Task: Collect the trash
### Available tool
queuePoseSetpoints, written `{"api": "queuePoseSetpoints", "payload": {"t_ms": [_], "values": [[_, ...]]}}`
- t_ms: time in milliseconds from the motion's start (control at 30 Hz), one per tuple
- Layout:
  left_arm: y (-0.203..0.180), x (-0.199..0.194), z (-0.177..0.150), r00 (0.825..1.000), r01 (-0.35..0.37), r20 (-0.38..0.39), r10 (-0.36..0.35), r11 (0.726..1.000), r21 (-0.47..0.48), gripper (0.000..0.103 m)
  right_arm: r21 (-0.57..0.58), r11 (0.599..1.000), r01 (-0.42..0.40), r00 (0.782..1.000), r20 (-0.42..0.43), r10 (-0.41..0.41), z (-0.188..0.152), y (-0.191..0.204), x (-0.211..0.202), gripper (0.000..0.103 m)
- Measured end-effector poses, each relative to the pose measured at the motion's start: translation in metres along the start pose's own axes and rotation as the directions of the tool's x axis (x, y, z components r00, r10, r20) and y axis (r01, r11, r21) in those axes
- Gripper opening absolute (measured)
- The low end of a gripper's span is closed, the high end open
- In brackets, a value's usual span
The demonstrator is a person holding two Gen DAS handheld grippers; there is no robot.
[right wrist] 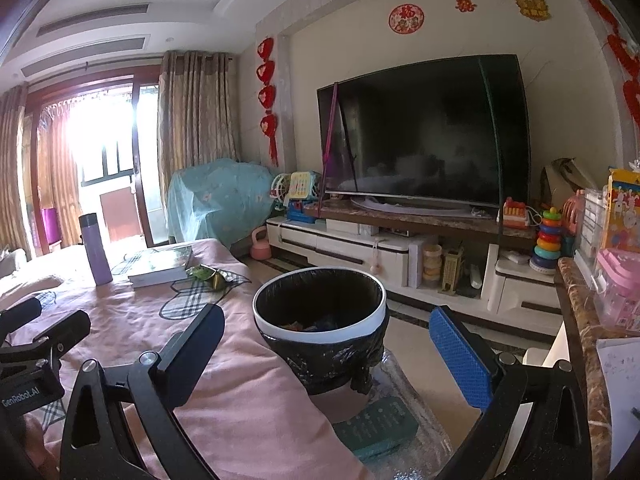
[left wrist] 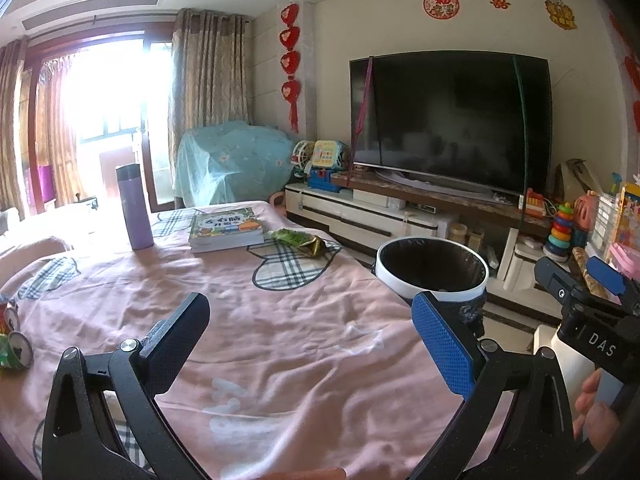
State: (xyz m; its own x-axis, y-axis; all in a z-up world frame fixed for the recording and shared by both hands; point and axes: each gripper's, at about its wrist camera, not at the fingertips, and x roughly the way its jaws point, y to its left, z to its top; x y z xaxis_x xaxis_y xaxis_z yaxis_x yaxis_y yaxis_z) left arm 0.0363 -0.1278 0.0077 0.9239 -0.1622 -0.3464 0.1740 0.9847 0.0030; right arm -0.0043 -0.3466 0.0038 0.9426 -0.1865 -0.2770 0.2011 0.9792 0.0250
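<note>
A green snack wrapper (left wrist: pixel 298 240) lies on the pink cloth at the table's far side, beside a book; it also shows in the right wrist view (right wrist: pixel 210 274). Crushed cans (left wrist: pixel 14 344) lie at the table's left edge. A white-rimmed trash bin (right wrist: pixel 320 316) with a black liner stands off the table's right edge, holding some trash; it also shows in the left wrist view (left wrist: pixel 432 268). My left gripper (left wrist: pixel 316 344) is open and empty above the cloth. My right gripper (right wrist: pixel 332 352) is open and empty, just above and in front of the bin.
A purple flask (left wrist: pixel 134 208) and a children's book (left wrist: pixel 226 230) stand on the pink-covered table (left wrist: pixel 280 340). A TV (left wrist: pixel 452 120) sits on a low cabinet behind. Toys crowd a marble shelf (right wrist: pixel 580 320) at right. A teal case (right wrist: pixel 376 428) lies on the floor.
</note>
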Motion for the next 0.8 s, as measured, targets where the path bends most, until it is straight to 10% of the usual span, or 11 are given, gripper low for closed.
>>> {"api": "queuePoseSetpoints", "payload": {"t_ms": [800], "values": [[0.0014,-0.0017,0.0003,1.0,-0.026,0.014,0.026,1.0,0.008,0.103,-0.001,1.0,-0.023,1.0,-0.002,0.023,0.001,0.0042,-0.0012,0.103]]}}
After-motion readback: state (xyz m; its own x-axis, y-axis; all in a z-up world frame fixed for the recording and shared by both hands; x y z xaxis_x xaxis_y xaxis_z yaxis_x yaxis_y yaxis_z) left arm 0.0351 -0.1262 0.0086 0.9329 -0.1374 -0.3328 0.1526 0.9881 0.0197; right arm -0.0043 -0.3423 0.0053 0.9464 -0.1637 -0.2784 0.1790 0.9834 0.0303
